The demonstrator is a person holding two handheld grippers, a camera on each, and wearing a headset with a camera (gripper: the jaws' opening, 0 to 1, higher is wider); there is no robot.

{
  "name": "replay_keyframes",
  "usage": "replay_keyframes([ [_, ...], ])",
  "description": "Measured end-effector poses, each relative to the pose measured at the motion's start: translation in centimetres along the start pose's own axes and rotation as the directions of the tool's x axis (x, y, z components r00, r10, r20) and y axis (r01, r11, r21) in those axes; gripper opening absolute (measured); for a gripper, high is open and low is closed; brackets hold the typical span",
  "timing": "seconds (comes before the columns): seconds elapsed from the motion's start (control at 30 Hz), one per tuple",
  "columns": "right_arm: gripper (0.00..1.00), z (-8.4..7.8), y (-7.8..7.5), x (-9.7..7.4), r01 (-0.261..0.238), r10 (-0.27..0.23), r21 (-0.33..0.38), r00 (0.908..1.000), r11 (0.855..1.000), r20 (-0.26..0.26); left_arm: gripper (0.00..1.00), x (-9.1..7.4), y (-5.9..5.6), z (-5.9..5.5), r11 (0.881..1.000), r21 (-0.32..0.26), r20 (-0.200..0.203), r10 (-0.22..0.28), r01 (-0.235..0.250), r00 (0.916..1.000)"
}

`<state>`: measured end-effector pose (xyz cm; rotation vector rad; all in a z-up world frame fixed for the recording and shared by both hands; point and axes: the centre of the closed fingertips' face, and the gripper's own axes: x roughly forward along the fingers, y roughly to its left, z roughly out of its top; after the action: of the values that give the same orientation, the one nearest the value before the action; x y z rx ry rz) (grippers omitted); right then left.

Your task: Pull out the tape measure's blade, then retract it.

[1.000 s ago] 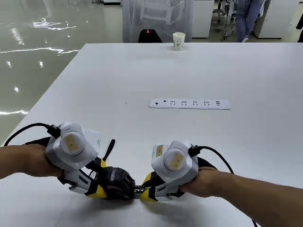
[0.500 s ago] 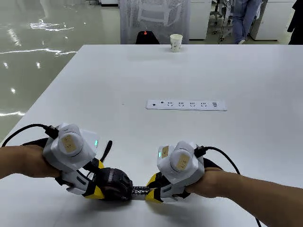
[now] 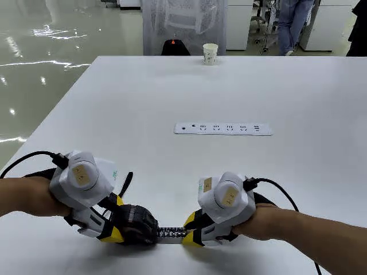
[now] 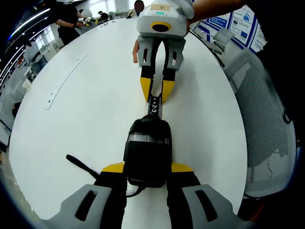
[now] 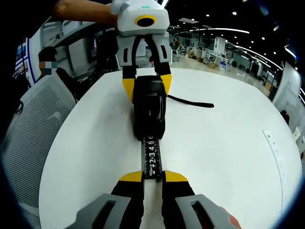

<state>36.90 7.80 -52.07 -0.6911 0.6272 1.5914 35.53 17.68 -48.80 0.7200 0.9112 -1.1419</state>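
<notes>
A black tape measure (image 3: pixel 136 223) lies on the white table (image 3: pixel 229 91) near its front edge. My left gripper (image 3: pixel 112 232) is shut on its case (image 4: pixel 147 151), yellow-tipped jaws pressed on both sides. A short length of the blade (image 3: pixel 171 232) sticks out to the right, black with white numbers (image 5: pixel 152 157). My right gripper (image 3: pixel 190 236) is shut on the blade's end (image 5: pixel 152 174), a few centimetres from the case (image 5: pixel 149 107). In the left gripper view the right gripper (image 4: pixel 156 90) faces me across the blade (image 4: pixel 154 106).
A white power strip (image 3: pixel 223 129) lies across the middle of the table. A paper cup (image 3: pixel 210 53) stands at the far edge. The tape's black wrist strap (image 5: pixel 189 102) trails on the table. A mesh chair (image 4: pixel 267 119) stands beside the table; people are at the back.
My right gripper has moved right, away from the case, drawing out a short stretch of blade. The left gripper has kept the case in place.
</notes>
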Motion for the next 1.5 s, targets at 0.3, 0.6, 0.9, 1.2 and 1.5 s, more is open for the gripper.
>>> replay_keyframes([
  [0.3, 0.10, -1.0, -0.1, -0.8, 0.005, -0.005, 0.004, 1.0000, 1.000, -0.005, 0.26, -0.1, -0.2, 0.2, 1.000, -0.002, 0.001, -0.001, 0.001, 1.0000],
  [0.6, 0.10, -1.9, -0.2, -1.8, 0.009, -0.009, 0.010, 0.9999, 1.000, -0.013, 0.26, -0.1, -0.2, 0.4, 1.000, -0.003, 0.001, -0.003, 0.003, 1.0000],
  [0.9, 0.10, -3.0, -0.4, -2.8, 0.019, -0.019, 0.018, 0.9995, 1.000, -0.024, 0.26, -0.1, -0.2, 0.4, 1.000, -0.004, -0.002, -0.004, 0.004, 1.0000],
  [1.2, 0.09, -4.2, -0.4, -3.8, 0.024, -0.023, 0.027, 0.9991, 0.999, -0.035, 0.26, -0.1, -0.2, 0.4, 1.000, -0.003, -0.003, -0.003, 0.003, 1.0000],
  [1.5, 0.09, -5.5, -0.5, -5.1, 0.036, -0.034, 0.034, 0.9983, 0.999, -0.047, 0.26, -0.1, -0.2, 0.4, 1.000, -0.005, -0.004, -0.004, 0.004, 1.0000],
])
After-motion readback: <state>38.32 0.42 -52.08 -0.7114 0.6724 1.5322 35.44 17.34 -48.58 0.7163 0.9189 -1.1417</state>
